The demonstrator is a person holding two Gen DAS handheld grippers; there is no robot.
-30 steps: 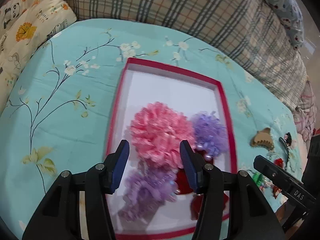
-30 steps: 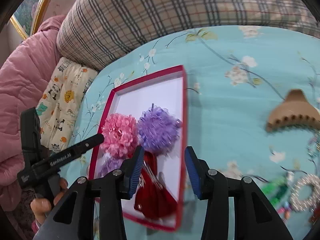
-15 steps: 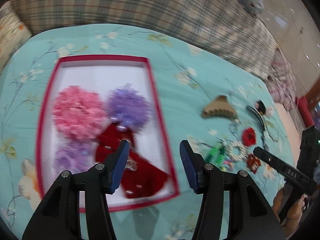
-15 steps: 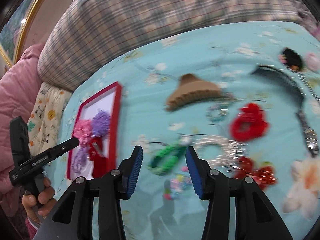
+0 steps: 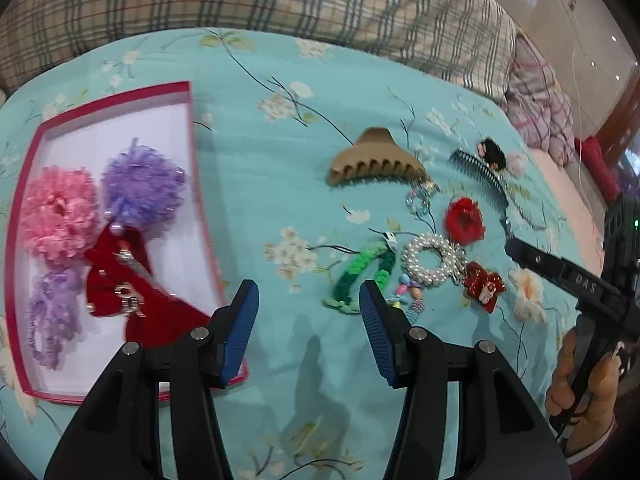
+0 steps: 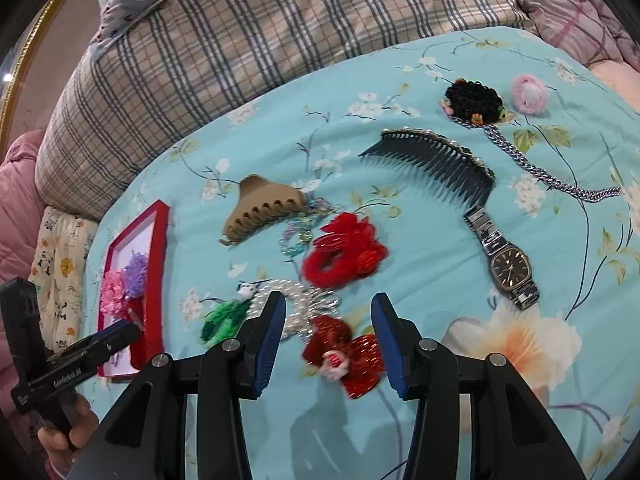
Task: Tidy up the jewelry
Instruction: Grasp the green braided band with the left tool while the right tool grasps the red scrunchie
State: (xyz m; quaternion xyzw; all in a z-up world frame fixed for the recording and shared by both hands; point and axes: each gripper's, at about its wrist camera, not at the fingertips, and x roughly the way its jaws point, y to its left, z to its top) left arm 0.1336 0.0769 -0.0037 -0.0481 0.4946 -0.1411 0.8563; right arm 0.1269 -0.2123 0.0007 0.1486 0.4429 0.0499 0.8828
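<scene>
both my tongs have swung away from the red box [image 5: 188,92] and over to the loose pile on the bed [image 5: 280,160]. a second ago i was looking straight down at the pink pompom [image 5: 60,208] and purple pompom [image 5: 142,192] in that box; now the box sits off to the left edge of my view, with the red velvet bow [image 5: 120,280] still inside it.

left tongs [image 5: 307,320] are open, nothing between them, hanging above bare sheet just beside the green braided tie [image 5: 360,272] and the pearl ring [image 5: 434,258].

right tongs [image 6: 328,340] are open too, empty, and the red glitter bow clip [image 6: 348,354] lies right between the blades in my view, not touched as far as i can tell. the red fuzzy scrunchie [image 6: 340,256] sits just beyond it, the tan claw clip [image 6: 264,206] further up, the watch [image 6: 508,268] and black comb [image 6: 432,160] well off to the right.

so the drop-off looks finished and i'm lining up the next pick, most likely that glitter bow. plenty still left outside the box.
</scene>
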